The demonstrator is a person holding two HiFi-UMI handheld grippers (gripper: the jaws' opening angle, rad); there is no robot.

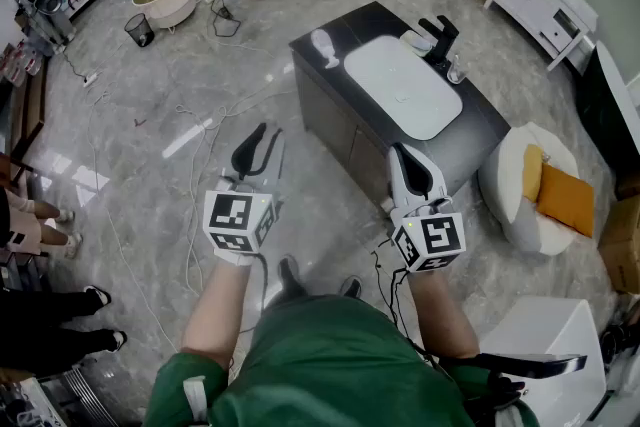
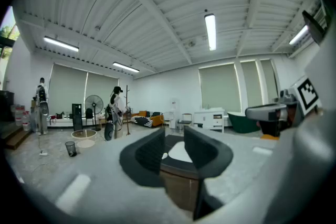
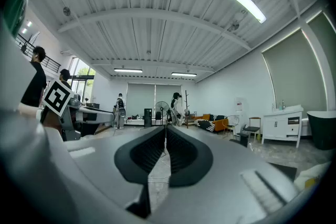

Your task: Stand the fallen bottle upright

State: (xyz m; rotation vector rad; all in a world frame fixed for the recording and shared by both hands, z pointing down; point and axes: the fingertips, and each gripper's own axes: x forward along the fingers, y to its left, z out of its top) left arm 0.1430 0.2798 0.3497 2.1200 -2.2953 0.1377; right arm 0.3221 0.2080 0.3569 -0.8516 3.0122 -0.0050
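1. The job has not begun. The white bottle [image 1: 325, 46] lies on its side at the far left corner of the dark surface [image 1: 375, 20], just beside the white sink [image 1: 405, 85].
2. Both claws are well apart from the bottle. The person stands back on the floor [image 1: 150, 115] and holds them out level in front.
3. The left claw [image 1: 262, 135] has its two sides a little apart, with nothing between them. In the left gripper view it [image 2: 173, 136] points at the sink end of the surface.
4. The right claw [image 1: 402, 153] is pressed together and holds nothing – the right gripper view shows its two sides [image 3: 165, 131] touching.
5. All the steps are left, I think: walk up to the surface, reach a claw to the bottle, close on it, tip it up – and let go once it stands.
6. The black tap [image 1: 440, 35] is on the other side of the sink, so it should not get in the way.
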